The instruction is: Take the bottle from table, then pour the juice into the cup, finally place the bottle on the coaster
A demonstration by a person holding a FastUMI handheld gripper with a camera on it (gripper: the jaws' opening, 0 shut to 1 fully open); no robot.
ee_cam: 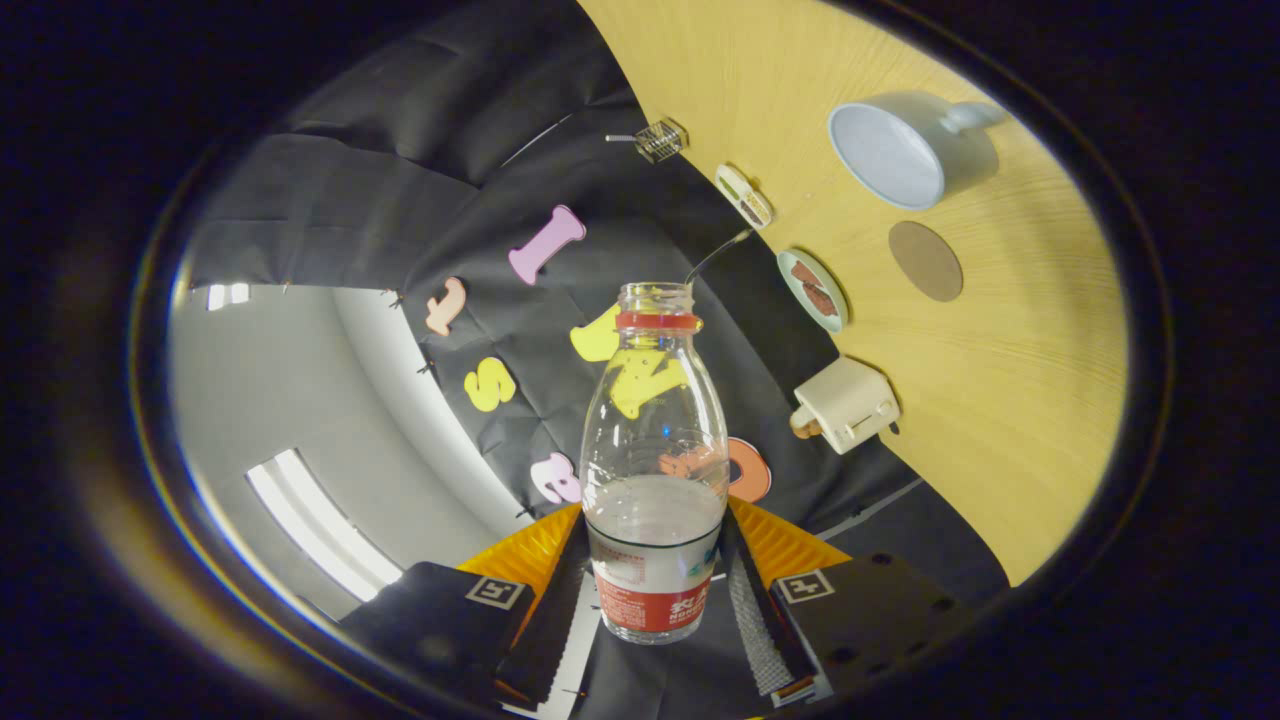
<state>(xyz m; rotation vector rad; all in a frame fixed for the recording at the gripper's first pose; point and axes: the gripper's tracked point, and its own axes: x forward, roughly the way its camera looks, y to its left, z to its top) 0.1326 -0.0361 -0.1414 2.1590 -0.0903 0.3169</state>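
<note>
My gripper (655, 590) is shut on a clear plastic bottle (655, 460) with a red neck ring, no cap and a red and white label; both fingers press on its lower body. The bottle holds pale liquid up to just above the label. It is lifted off the table, and the whole view is rolled, so the wooden table (1000, 400) stands off to the right. A pale blue cup (900, 150) with a handle rests on the table, beyond the bottle's mouth and to its right. A round brown coaster (926, 261) lies on the wood just nearer than the cup.
Along the table's edge by the black cloth wall sit a small wire basket (660, 139), a small oval dish (744, 196), a round plate with brown pieces (813, 290) and a cream toaster-like box (846, 403). A grey wall and ceiling lights show at the left.
</note>
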